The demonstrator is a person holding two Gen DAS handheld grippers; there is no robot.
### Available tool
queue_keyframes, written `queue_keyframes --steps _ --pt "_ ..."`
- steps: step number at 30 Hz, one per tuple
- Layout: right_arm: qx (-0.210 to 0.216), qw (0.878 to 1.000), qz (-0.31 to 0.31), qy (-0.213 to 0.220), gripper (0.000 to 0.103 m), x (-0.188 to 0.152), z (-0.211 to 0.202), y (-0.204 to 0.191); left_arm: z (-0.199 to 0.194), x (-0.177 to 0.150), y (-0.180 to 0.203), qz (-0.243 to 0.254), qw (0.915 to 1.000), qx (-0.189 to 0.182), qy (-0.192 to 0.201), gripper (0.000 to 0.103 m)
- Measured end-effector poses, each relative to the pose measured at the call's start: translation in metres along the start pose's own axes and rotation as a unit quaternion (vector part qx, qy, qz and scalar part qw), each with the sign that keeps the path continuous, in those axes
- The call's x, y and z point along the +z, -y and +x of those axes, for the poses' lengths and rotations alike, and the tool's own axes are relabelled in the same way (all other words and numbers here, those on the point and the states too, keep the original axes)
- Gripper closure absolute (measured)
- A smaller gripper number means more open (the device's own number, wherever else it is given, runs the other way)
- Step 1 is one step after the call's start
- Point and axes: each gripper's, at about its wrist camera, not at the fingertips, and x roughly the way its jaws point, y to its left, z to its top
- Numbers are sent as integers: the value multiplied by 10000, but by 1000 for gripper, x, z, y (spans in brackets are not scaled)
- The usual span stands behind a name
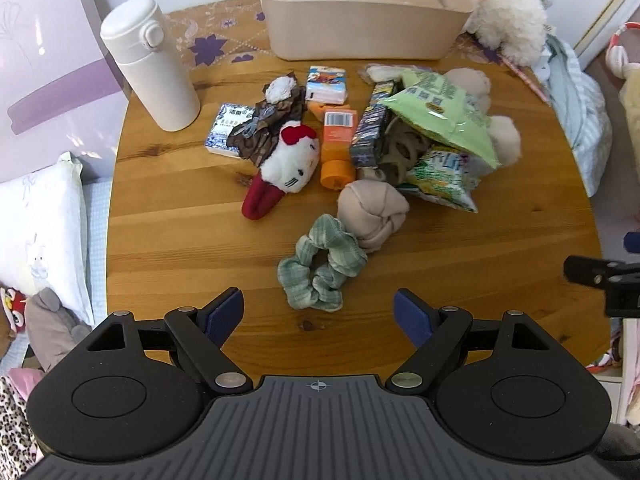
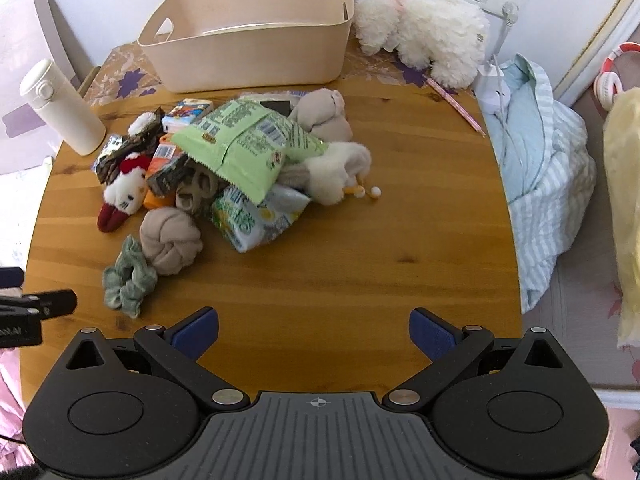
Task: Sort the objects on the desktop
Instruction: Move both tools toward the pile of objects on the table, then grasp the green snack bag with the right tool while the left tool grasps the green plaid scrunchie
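Two wide-open grippers over a messy table

The left gripper [image 1: 319, 314] and right gripper [image 2: 314, 332] hold nothing. A green scrunchie [image 1: 318, 265] lies just ahead, touching the toy pile before the beige bin [image 1: 360, 20].

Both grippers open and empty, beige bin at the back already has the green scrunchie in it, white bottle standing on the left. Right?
Not quite: the green scrunchie is not in the beige bin; it lies on the table at the near edge of the pile, as the left wrist view shows. The rest holds: both grippers open and empty, white bottle standing on the left.
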Motion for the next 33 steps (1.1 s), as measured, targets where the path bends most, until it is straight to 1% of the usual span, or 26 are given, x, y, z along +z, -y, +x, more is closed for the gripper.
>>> queue_keyframes --steps 5,8,12,16,19,21,23,26,28,30,33 --pt "149 9999 68 -20 0 17 15 4 21 9 -1 -62 9999 -23 -112 20" --pt "147 9999 -43 -15 0 26 24 4 32 12 1 -100 9998 -41 -182 20" --pt "262 9985 -448 150 0 40 30 0 47 14 4 -112 9997 52 -212 20" --pt "319 9949 -895 335 0 55 34 -7 63 13 1 -293 9986 -55 -426 20" --pt "332 9913 -1194 435 0 63 38 -13 72 10 -1 -285 9983 -19 -510 20" --pt "391 9869 -1459 561 0 68 39 -17 77 9 -3 -267 9982 -21 -531 20" --pt "455 9795 -1830 708 0 73 41 -22 83 9 -6 -267 9983 -82 -514 20" --pt "529 9680 -2305 840 0 81 48 -29 94 8 -10 -279 9978 -50 -602 20" --pt "504 9614 -2578 824 0 88 55 -34 101 7 -11 -253 9977 -24 -629 20" --pt "580 9531 -2857 812 0 94 64 -39 107 5 -11 -203 9977 -5 -642 20" --pt "624 9439 -3146 781 0 100 78 -44 114 2 -9 -131 9978 22 -646 20"
